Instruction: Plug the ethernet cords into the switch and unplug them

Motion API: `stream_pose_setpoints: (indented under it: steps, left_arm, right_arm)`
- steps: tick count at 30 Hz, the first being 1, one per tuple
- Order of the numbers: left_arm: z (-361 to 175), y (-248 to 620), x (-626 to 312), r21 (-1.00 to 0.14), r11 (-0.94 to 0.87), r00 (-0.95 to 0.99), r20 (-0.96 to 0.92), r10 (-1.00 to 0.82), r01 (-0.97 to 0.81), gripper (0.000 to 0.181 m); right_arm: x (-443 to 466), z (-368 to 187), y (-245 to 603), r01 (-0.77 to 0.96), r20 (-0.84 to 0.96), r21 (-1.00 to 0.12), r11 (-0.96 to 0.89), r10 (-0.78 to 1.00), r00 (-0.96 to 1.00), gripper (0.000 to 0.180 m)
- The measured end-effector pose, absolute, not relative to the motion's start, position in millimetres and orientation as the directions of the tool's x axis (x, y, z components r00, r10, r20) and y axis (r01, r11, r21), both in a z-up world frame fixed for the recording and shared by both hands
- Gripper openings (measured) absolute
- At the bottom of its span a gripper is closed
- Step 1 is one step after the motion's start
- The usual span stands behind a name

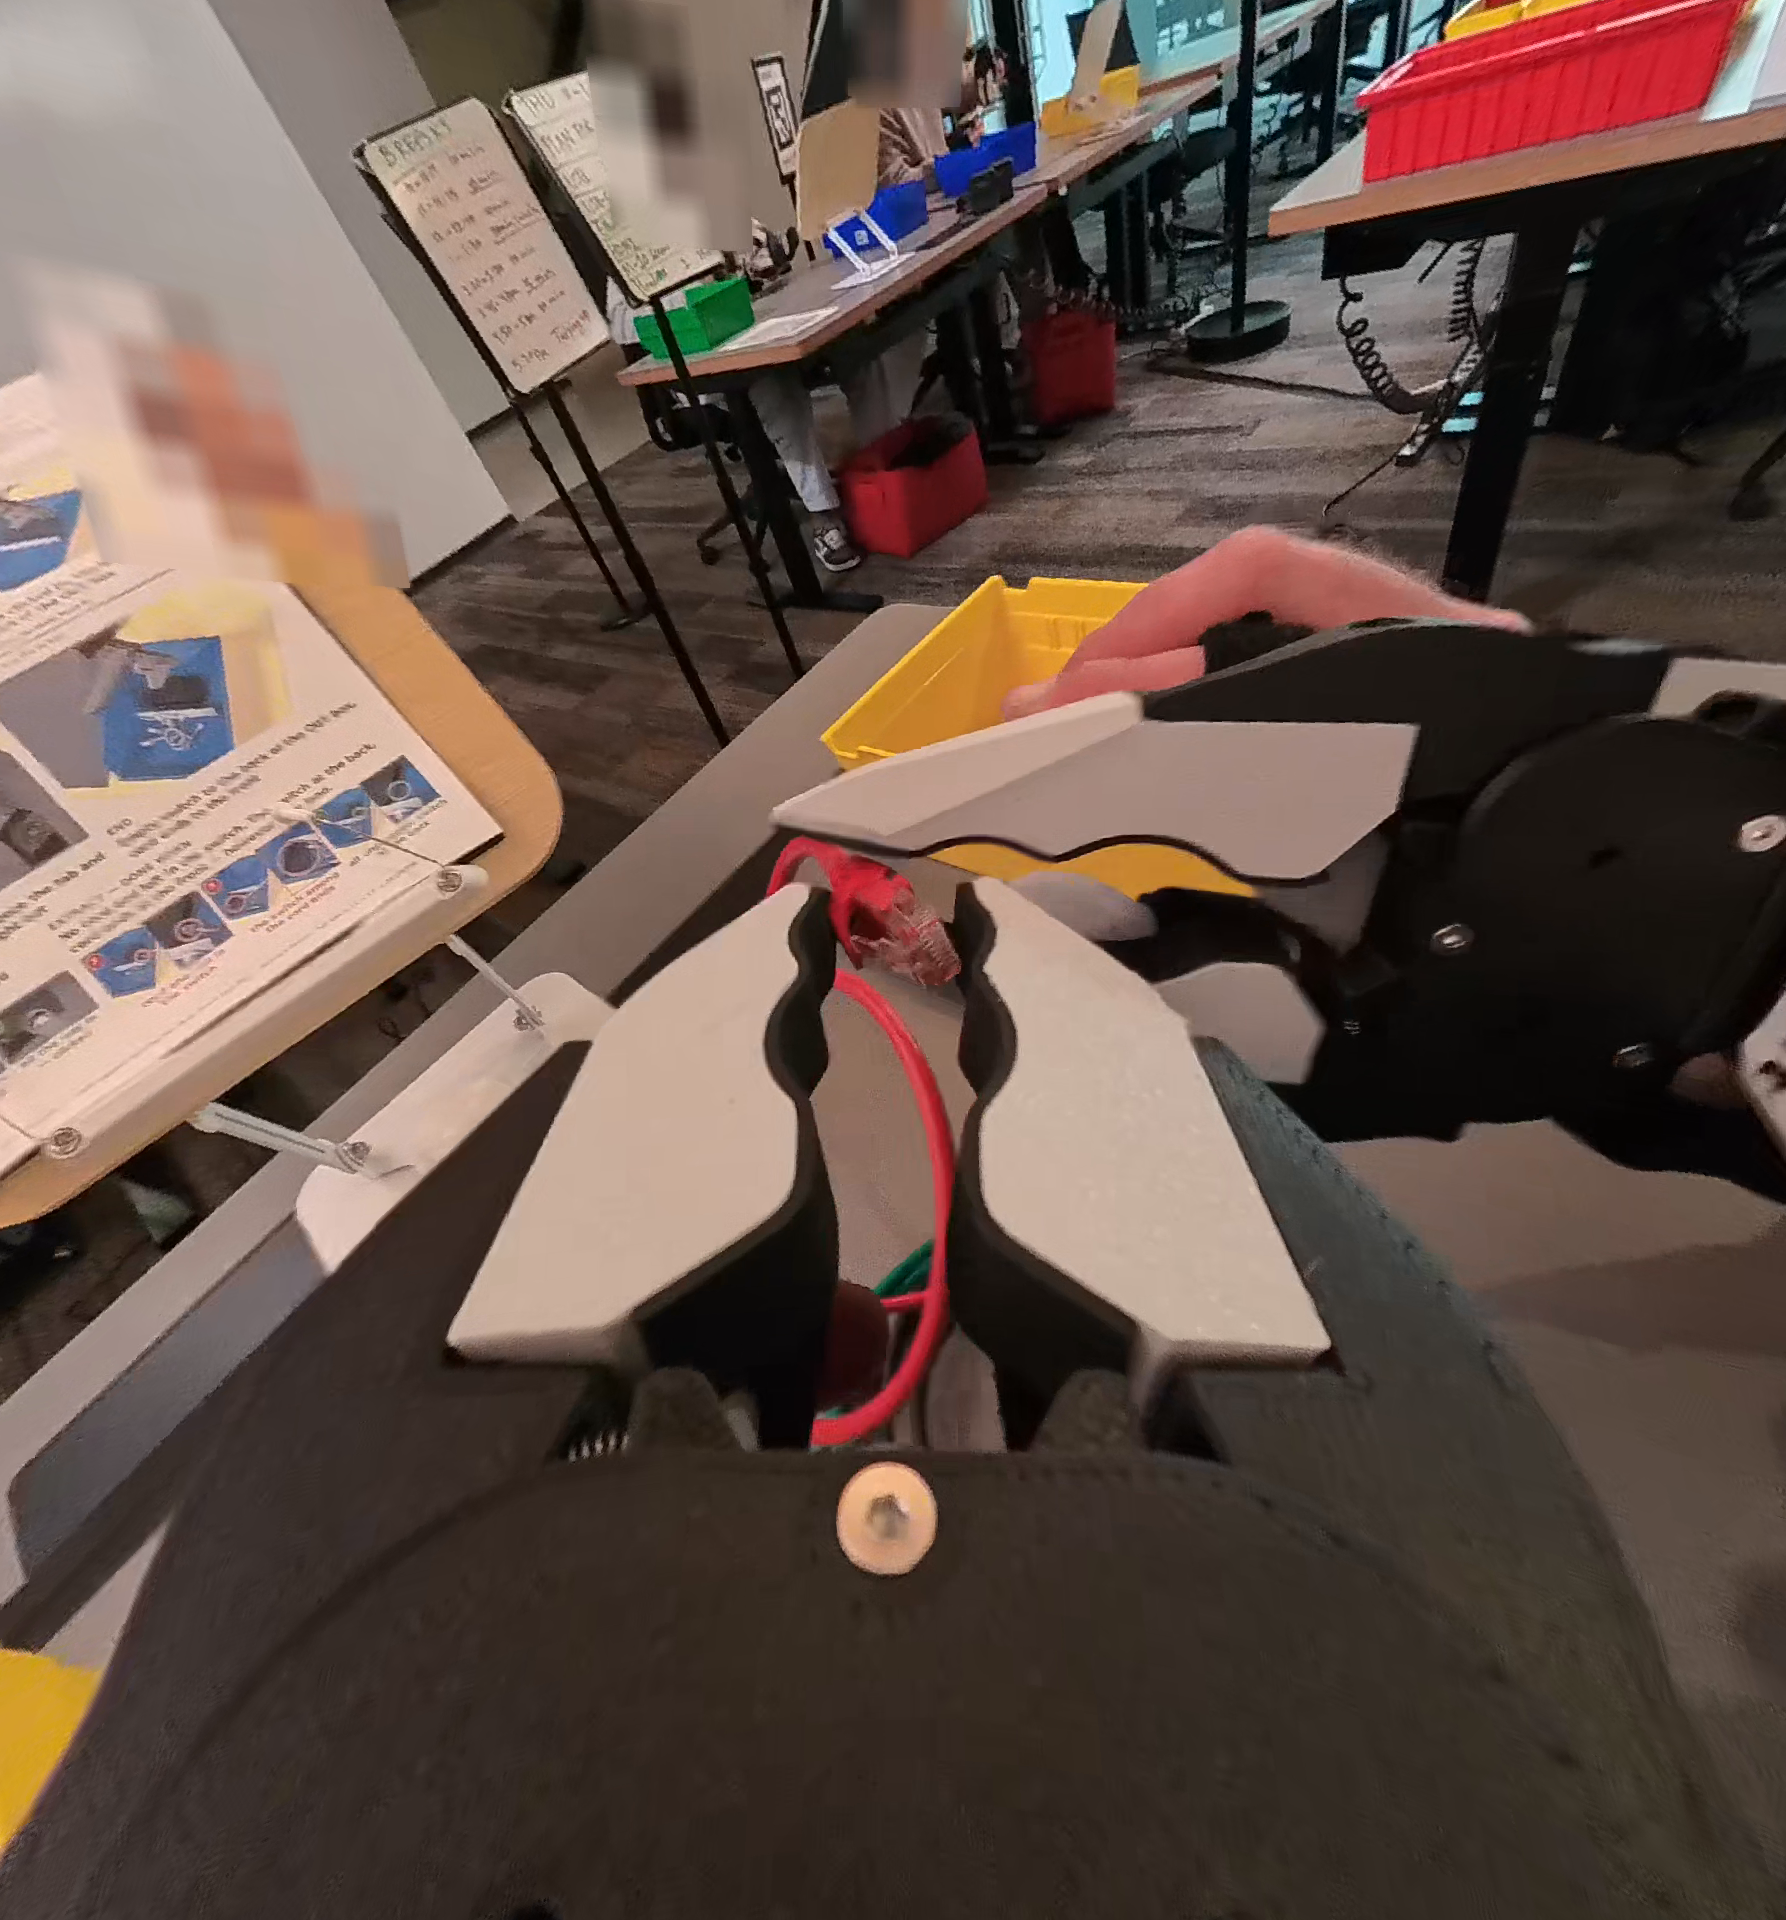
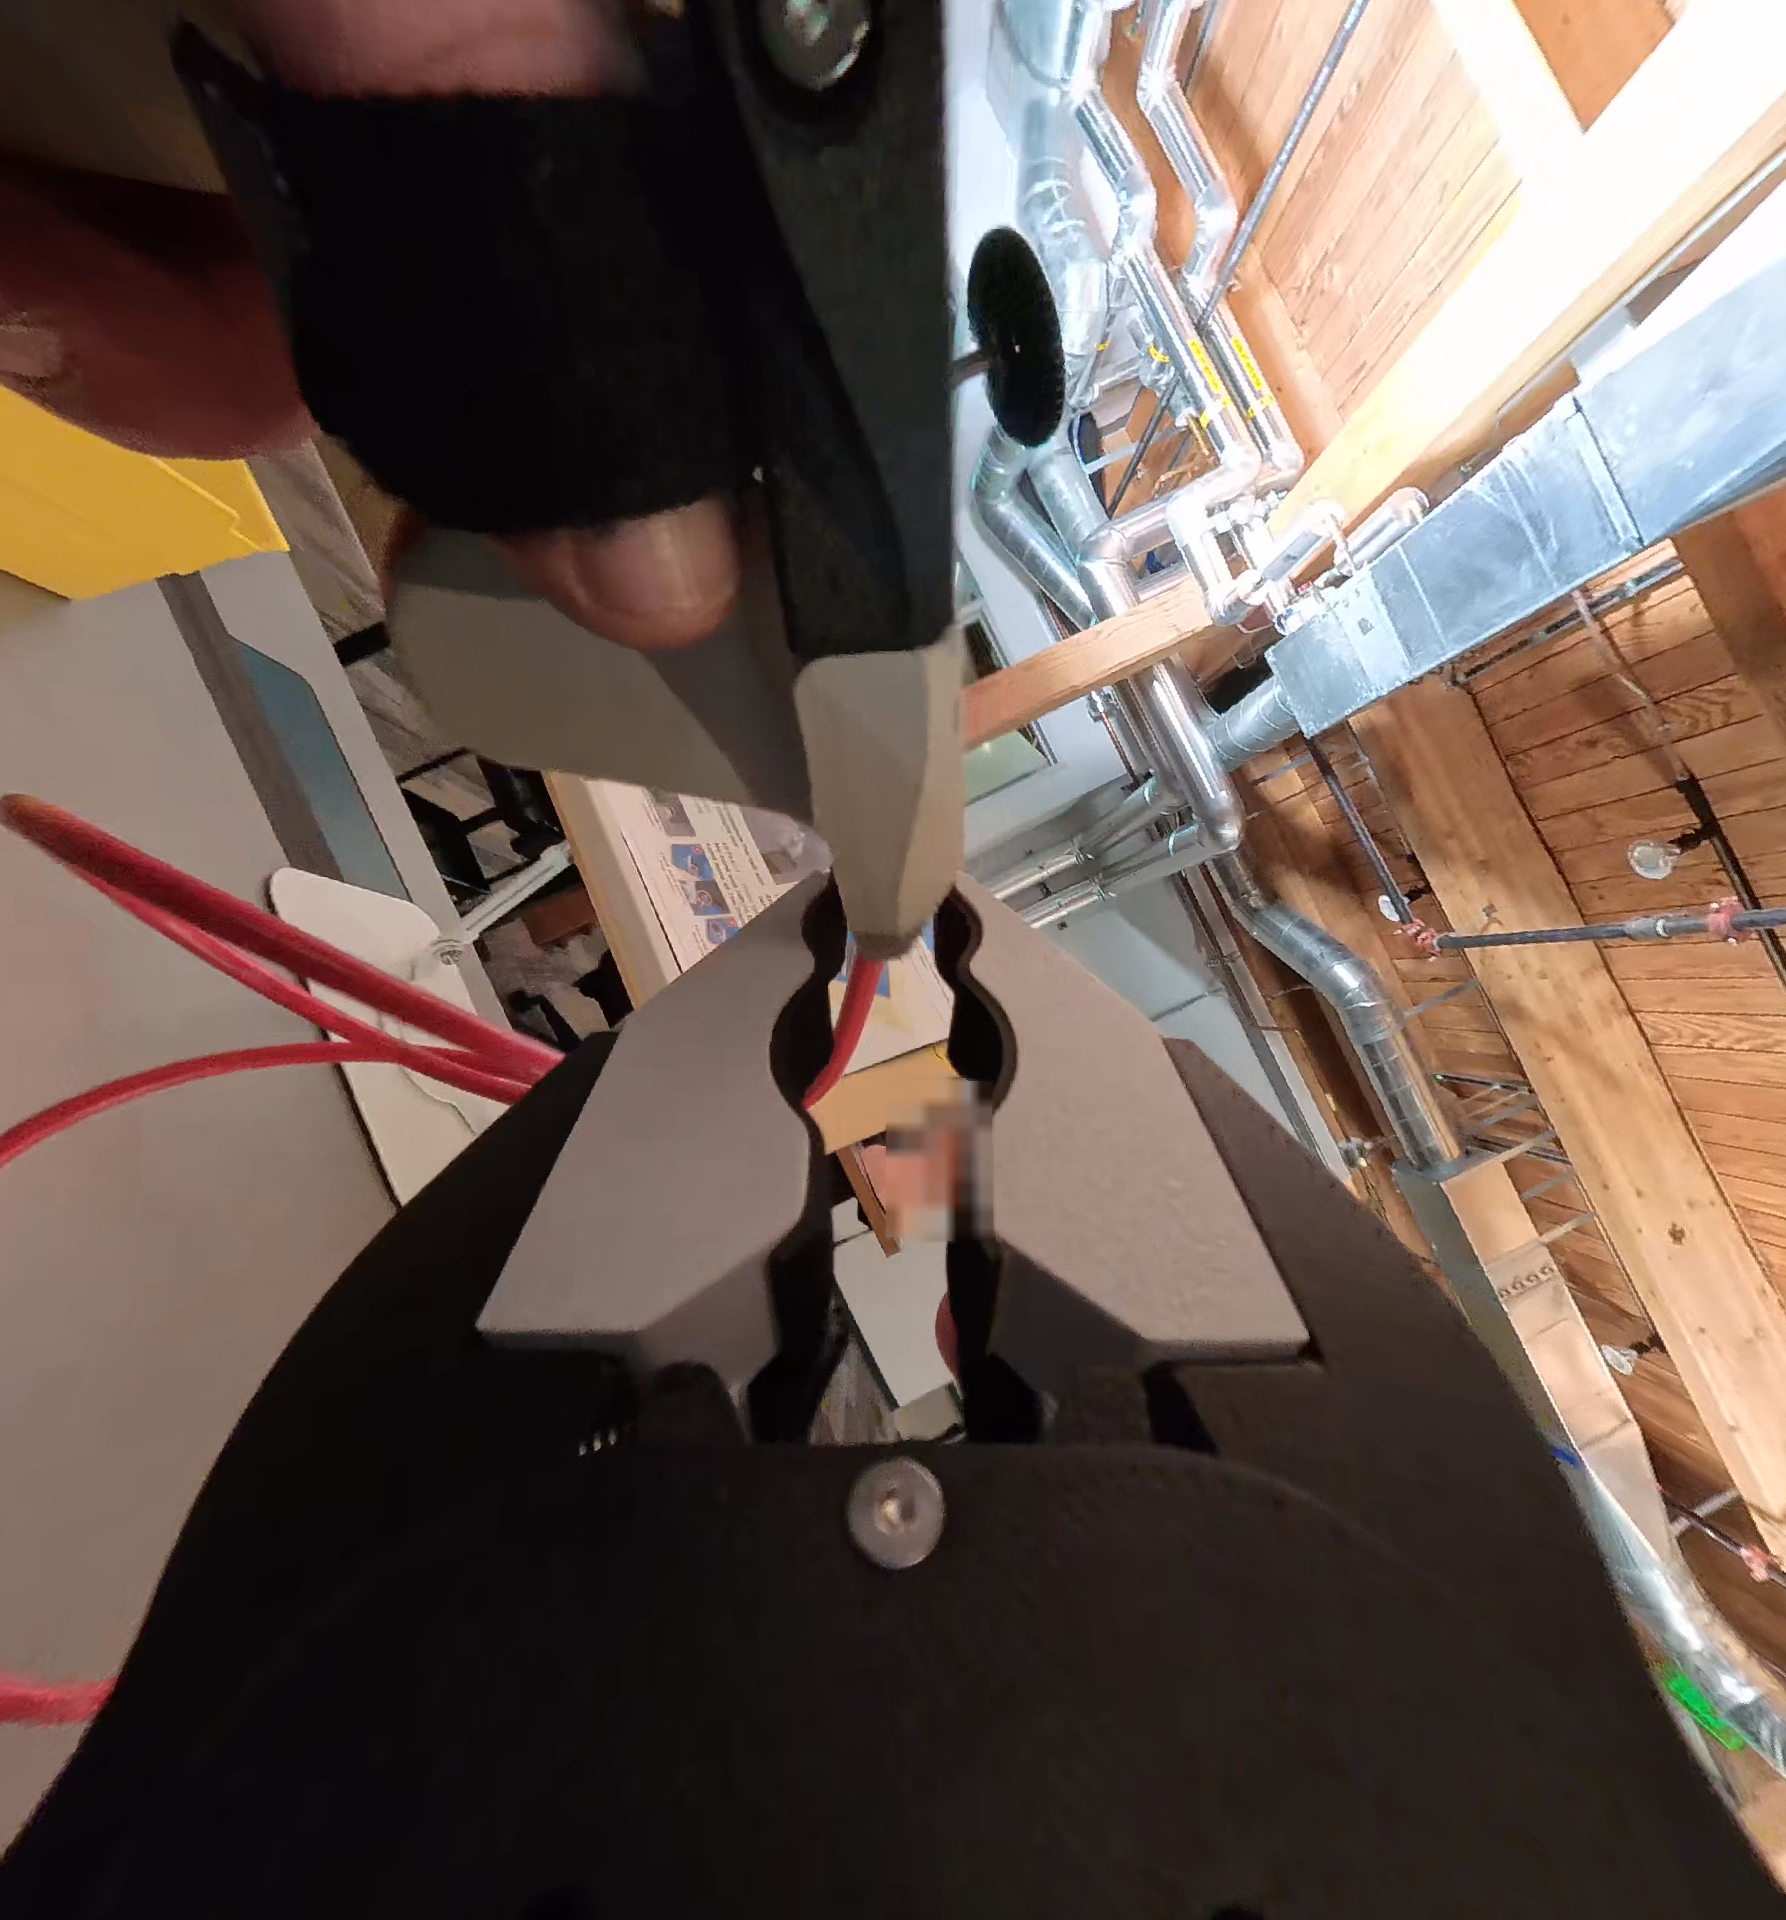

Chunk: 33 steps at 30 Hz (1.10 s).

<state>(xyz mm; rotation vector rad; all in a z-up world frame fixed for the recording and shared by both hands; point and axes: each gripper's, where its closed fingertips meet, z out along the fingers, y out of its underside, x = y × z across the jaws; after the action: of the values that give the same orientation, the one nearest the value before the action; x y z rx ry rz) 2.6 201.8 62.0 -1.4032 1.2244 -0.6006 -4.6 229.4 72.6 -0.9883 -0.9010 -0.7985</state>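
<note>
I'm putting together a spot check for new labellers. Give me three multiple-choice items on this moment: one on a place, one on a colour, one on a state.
1. Where is the yellow plastic bin?
A. On the carpet floor
B. On the grey table, beyond the right gripper
C. On top of the whiteboard

2. What colour is the thin ethernet cord running between the left gripper's fingers to the plug?
A. Blue
B. White
C. Red

3. What state is the clear-tipped ethernet plug in?
A. Seated in a switch port
B. Free of any port, between the left gripper's fingertips
C. Lying in the bin

Answers:
1 B: the yellow plastic bin stands on the grey table behind the right gripper.
2 C: the thin ethernet cord is red.
3 B: the clear-tipped ethernet plug sits at the left gripper tips, with no switch visible.
</note>
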Motion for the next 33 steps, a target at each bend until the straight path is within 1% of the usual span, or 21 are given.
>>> stream_pose_setpoints:
  steps: [1,2,4,5,7,9,10,11,12,14,16,18,20,21,22,25,27,30,32,33]
  left_arm:
    - [63.7,204.9,0.1,-0.923,0.189,0.340,-0.306,-0.889,-0.335,0.021]
    - [65.9,206.3,-2.0,-0.917,0.215,0.338,-0.330,-0.881,-0.335,0.019]
    - [66.6,207.1,-5.7,-0.898,0.254,0.309,-0.371,-0.876,-0.361,0.017]
    - [68.7,205.9,-6.9,-0.875,0.311,0.279,-0.425,-0.861,-0.371,0.017]
    - [66.8,207.7,-11.4,-0.797,0.420,0.221,-0.546,-0.808,-0.433,0.017]
    - [60.7,201.4,-12.1,-0.649,0.600,0.094,-0.712,-0.696,-0.469,0.016]
    - [56.4,205.5,-14.7,-0.585,0.624,0.066,-0.755,-0.653,-0.518,0.016]
    - [55.4,202.2,-15.0,-0.521,0.679,0.019,-0.800,-0.600,-0.517,0.016]
    - [55.3,189.1,-13.6,-0.453,0.761,-0.055,-0.843,-0.535,-0.464,0.016]
    - [53.3,168.3,-12.2,-0.351,0.841,-0.162,-0.880,-0.447,-0.413,0.016]
    - [53.8,149.9,-9.3,-0.250,0.899,-0.239,-0.907,-0.347,-0.359,0.015]
    - [51.4,134.7,-6.2,-0.175,0.930,-0.313,-0.908,-0.280,-0.323,0.015]
    - [49.6,121.4,-3.0,-0.094,0.953,-0.366,-0.909,-0.199,-0.287,0.015]
    - [48.6,118.2,-3.4,-0.050,0.958,-0.391,-0.906,-0.162,-0.282,0.015]
    - [52.1,114.7,-2.5,-0.025,0.963,-0.383,-0.915,-0.130,-0.268,0.015]
    - [58.5,102.5,0.4,-0.017,0.976,-0.368,-0.925,-0.098,-0.217,0.015]
    - [65.4,99.5,3.5,-0.001,0.980,-0.329,-0.942,-0.068,-0.199,0.015]
    - [78.8,102.2,5.5,0.017,0.982,-0.236,-0.971,-0.028,-0.189,0.015]
    - [84.4,103.5,5.1,0.034,0.983,-0.179,-0.984,0.001,-0.181,0.015]
    - [83.6,104.3,4.5,0.042,0.982,-0.174,-0.985,0.009,-0.187,0.016]
  right_arm:
    - [-6.0,72.5,228.0,0.869,0.902,-0.341,0.358,-0.136,0.410,0.020]
    - [-6.9,71.8,227.0,0.863,0.905,-0.344,0.371,-0.115,0.410,0.024]
    - [-4.3,69.1,228.1,0.847,0.904,-0.375,0.377,-0.053,0.424,0.026]
    - [-6.4,63.0,228.2,0.822,0.900,-0.410,0.395,0.030,0.435,0.027]
    - [-11.3,50.7,222.2,0.738,0.855,-0.517,0.432,0.237,0.460,0.031]
    - [-9.5,50.1,210.2,0.615,0.754,-0.656,0.439,0.422,0.503,0.022]
    - [-6.7,54.3,203.3,0.532,0.683,-0.729,0.430,0.506,0.526,0.022]
    - [-3.3,61.9,195.5,0.435,0.609,-0.793,0.426,0.578,0.544,0.020]
    - [-0.5,68.3,186.3,0.332,0.526,-0.850,0.408,0.659,0.537,0.017]
    - [2.3,74.0,167.8,0.170,0.368,-0.930,0.326,0.813,0.451,0.017]
    - [3.0,76.9,153.7,0.092,0.319,-0.947,0.307,0.873,0.369,0.019]
    - [-2.1,75.5,142.0,0.054,0.287,-0.957,0.284,0.914,0.287,0.024]
    - [-10.1,70.3,129.3,0.045,0.277,-0.961,0.273,0.941,0.196,0.025]
    - [-12.0,67.4,123.2,0.047,0.274,-0.962,0.270,0.949,0.155,0.020]
    - [-11.8,65.3,118.6,0.048,0.266,-0.964,0.262,0.956,0.126,0.024]
    - [-15.1,55.6,104.9,0.079,0.239,-0.969,0.235,0.970,0.039,0.033]
    - [-20.9,56.5,97.6,0.040,0.205,-0.978,0.205,0.979,-0.012,0.034]
    - [-21.1,69.8,90.9,-0.114,0.141,-0.985,0.131,0.986,-0.088,0.023]
    - [-17.9,80.1,88.1,-0.223,0.081,-0.974,0.046,0.985,-0.151,0.023]
    - [-17.9,80.9,89.1,-0.247,0.064,-0.969,0.021,0.984,-0.166,0.022]
